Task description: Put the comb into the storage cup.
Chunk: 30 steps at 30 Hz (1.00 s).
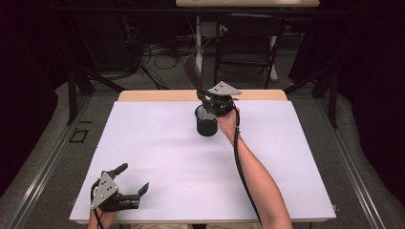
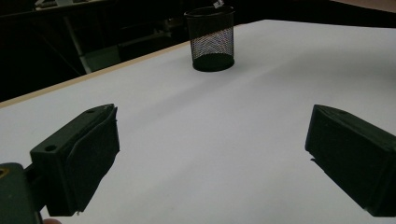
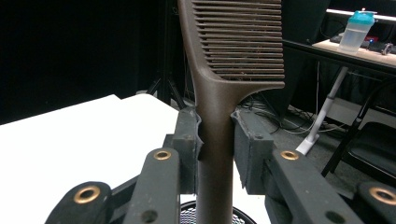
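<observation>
Right gripper (image 3: 215,135): clamped on the brown comb (image 3: 224,70), held upright above the mesh cup (image 1: 206,121).
Left gripper (image 1: 129,180): jaws apart, rested at the table's (image 1: 286,181) near left.

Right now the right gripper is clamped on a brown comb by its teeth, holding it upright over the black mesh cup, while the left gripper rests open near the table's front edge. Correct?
Not quite. The right gripper clamps the brown comb by its handle, not its teeth; the teeth stand clear above the jaws, as the right gripper view shows. The rest holds: upright over the black mesh cup, left gripper open.
</observation>
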Motion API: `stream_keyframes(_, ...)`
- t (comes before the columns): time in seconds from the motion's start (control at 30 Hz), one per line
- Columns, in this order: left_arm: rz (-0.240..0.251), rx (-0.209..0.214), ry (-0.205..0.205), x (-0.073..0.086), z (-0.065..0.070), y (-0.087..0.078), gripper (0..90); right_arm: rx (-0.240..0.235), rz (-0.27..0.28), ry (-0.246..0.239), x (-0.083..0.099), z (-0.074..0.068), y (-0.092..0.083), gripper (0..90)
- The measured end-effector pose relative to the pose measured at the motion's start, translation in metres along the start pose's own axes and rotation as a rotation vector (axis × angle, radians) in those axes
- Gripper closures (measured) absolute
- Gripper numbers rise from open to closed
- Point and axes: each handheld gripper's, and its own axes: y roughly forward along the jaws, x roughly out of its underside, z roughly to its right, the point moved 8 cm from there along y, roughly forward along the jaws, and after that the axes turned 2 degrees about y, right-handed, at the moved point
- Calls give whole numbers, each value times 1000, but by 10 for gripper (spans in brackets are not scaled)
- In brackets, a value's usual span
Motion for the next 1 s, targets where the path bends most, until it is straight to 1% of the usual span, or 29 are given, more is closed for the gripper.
stream_keyframes(0.27, -1, 0, 0, 0, 0, 0, 31, -9, -20, 4, 7, 0, 5, 727)
stream_keyframes(0.33, -1, 0, -4, 0, 0, 0, 31, -11, -23, -1, 7, -1, 6, 727)
stream_keyframes(0.37, -1, 1, -5, 0, 0, 0, 31, -14, -33, -2, 9, -2, 7, 727)
stream_keyframes(0.53, -2, 1, 1, 0, 0, 0, 31, -12, -37, -4, 10, -2, 8, 727)
stream_keyframes(0.67, 1, -1, -6, 0, -1, -1, 32, -13, -47, -12, 13, -2, 9, 727)
stream_keyframes(0.77, -1, 2, 0, 0, 0, 0, 32, -13, -53, -13, 14, -1, 9, 727)
stream_keyframes(0.83, -4, 3, -1, 1, 0, 0, 32, -17, -62, -20, 15, -1, 9, 727)
stream_keyframes(0.87, -4, 3, -1, 1, 0, 0, 32, -15, -79, -24, 17, -2, 10, 727)
stream_keyframes(0.93, -1, 3, -2, 0, 0, 0, 32, -12, -86, -33, 19, -2, 11, 727)
stream_keyframes(1.0, -1, 2, -1, 0, 0, 0, 32, -17, -92, -29, 21, -2, 11, 727)
